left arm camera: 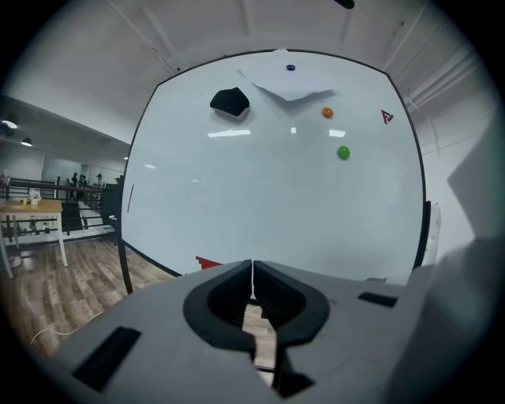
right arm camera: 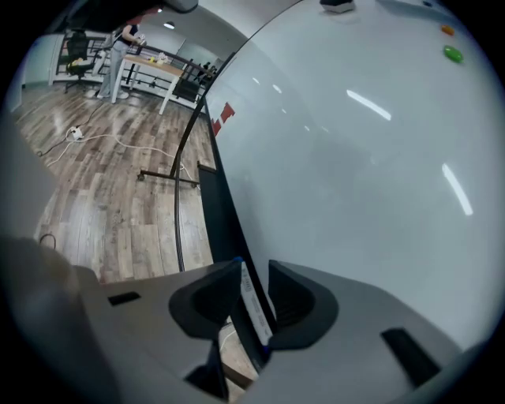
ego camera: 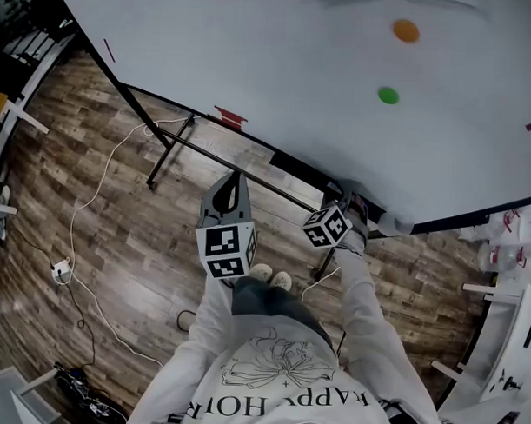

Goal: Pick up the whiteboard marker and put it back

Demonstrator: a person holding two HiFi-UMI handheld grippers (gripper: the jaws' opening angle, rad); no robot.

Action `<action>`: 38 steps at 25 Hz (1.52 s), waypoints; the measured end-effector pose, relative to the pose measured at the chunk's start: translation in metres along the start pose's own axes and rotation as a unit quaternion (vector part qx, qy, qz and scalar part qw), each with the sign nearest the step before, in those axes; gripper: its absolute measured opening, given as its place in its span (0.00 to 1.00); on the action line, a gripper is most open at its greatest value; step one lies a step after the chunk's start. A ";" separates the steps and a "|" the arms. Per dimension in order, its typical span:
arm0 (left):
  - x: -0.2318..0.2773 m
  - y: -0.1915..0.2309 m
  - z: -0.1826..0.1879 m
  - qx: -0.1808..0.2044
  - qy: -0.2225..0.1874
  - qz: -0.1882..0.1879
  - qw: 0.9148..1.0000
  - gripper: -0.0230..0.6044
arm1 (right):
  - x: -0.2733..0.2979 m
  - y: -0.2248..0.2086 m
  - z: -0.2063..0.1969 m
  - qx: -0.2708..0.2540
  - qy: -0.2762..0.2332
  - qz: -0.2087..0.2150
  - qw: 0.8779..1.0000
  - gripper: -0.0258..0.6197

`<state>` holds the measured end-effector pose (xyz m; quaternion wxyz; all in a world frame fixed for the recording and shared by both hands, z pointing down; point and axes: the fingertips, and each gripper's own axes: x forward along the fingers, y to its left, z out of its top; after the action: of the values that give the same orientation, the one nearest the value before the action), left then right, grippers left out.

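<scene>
The right hand-held gripper (right arm camera: 254, 268) pointed down at the whiteboard (right arm camera: 355, 158), jaws slack around the marker (right arm camera: 252, 304), which the head view hid. The left hand-held gripper (left arm camera: 252, 264), near level, had its jaws together.

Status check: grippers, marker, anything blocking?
Left gripper shut, empty. Right gripper open, marker between its jaws, not clamped, lying along the tray. Nothing blocking seen.

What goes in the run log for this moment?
right gripper: open, marker between jaws, at tray | left gripper: shut, empty
</scene>
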<state>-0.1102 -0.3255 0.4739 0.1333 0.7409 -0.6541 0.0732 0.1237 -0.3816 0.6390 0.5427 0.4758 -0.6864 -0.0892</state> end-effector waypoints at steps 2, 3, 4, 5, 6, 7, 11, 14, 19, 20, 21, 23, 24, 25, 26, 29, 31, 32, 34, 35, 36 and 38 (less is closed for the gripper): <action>0.000 -0.006 0.005 0.002 -0.006 -0.007 1.000 0.05 | -0.012 -0.007 0.006 0.036 -0.016 -0.001 0.999 0.18; 0.000 -0.010 0.009 0.003 -0.009 -0.012 1.000 0.05 | -0.020 -0.012 0.010 0.059 -0.027 -0.002 0.998 0.18; 0.001 -0.014 0.013 0.005 -0.013 -0.017 1.000 0.05 | -0.029 -0.019 0.015 0.085 -0.039 -0.004 0.996 0.17; 0.001 -0.018 0.017 0.007 -0.018 -0.023 1.000 0.05 | -0.038 -0.027 0.020 0.113 -0.054 -0.008 0.992 0.16; 0.001 -0.023 0.021 0.010 -0.022 -0.028 0.999 0.05 | -0.048 -0.036 0.026 0.141 -0.069 -0.013 0.987 0.14; 0.002 -0.028 0.026 0.013 -0.027 -0.034 0.999 0.05 | -0.058 -0.045 0.031 0.171 -0.085 -0.018 0.981 0.12; 0.003 -0.047 0.043 0.023 -0.044 -0.053 0.997 0.05 | -0.100 -0.079 0.046 0.285 -0.149 -0.027 0.946 0.06; 0.002 -0.059 0.054 0.031 -0.055 -0.068 0.996 0.05 | -0.129 -0.098 0.051 0.340 -0.185 -0.030 0.921 0.05; 0.002 -0.075 0.068 0.039 -0.068 -0.082 0.994 0.05 | -0.163 -0.123 0.045 0.399 -0.227 -0.049 0.887 0.04; 0.001 -0.078 0.070 0.039 -0.070 -0.085 0.993 0.05 | -0.167 -0.126 0.042 0.408 -0.232 -0.053 0.881 0.04; 0.001 -0.081 0.072 0.040 -0.071 -0.087 0.993 0.05 | -0.171 -0.129 0.039 0.415 -0.235 -0.057 0.877 0.04; -0.001 -0.087 0.074 0.043 -0.073 -0.091 0.992 0.05 | -0.178 -0.133 0.033 0.426 -0.237 -0.065 0.871 0.04; -0.002 -0.089 0.075 0.043 -0.074 -0.093 0.992 0.05 | -0.180 -0.135 0.030 0.429 -0.239 -0.068 0.868 0.04; -0.003 -0.091 0.075 0.044 -0.075 -0.094 0.992 0.05 | -0.183 -0.136 0.028 0.432 -0.241 -0.071 0.866 0.04; -0.003 -0.093 0.075 0.045 -0.075 -0.096 0.992 0.05 | -0.185 -0.138 0.026 0.434 -0.242 -0.074 0.865 0.04; -0.005 -0.098 0.075 0.048 -0.075 -0.099 0.991 0.05 | -0.193 -0.142 0.021 0.441 -0.249 -0.080 0.859 0.04; -0.007 -0.101 0.075 0.049 -0.075 -0.102 0.991 0.05 | -0.198 -0.145 0.019 0.444 -0.254 -0.084 0.856 0.04; -0.008 -0.103 0.075 0.050 -0.076 -0.103 0.991 0.05 | -0.200 -0.146 0.019 0.444 -0.256 -0.085 0.854 0.04; -0.009 -0.105 0.076 0.051 -0.077 -0.105 0.990 0.05 | -0.204 -0.149 0.019 0.444 -0.261 -0.088 0.853 0.04; -0.009 -0.107 0.077 0.051 -0.078 -0.106 0.990 0.05 | -0.205 -0.150 0.019 0.444 -0.262 -0.088 0.852 0.04; -0.009 -0.109 0.077 0.052 -0.079 -0.107 0.990 0.05 | -0.206 -0.150 0.019 0.443 -0.264 -0.089 0.852 0.04; -0.010 -0.112 0.077 0.052 -0.079 -0.108 0.990 0.05 | -0.207 -0.150 0.018 0.442 -0.265 -0.088 0.852 0.04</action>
<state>-0.0063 -0.3267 0.3860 0.0491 0.8169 -0.5738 0.0335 0.1833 -0.3131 0.3991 0.0622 0.6825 -0.7263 0.0533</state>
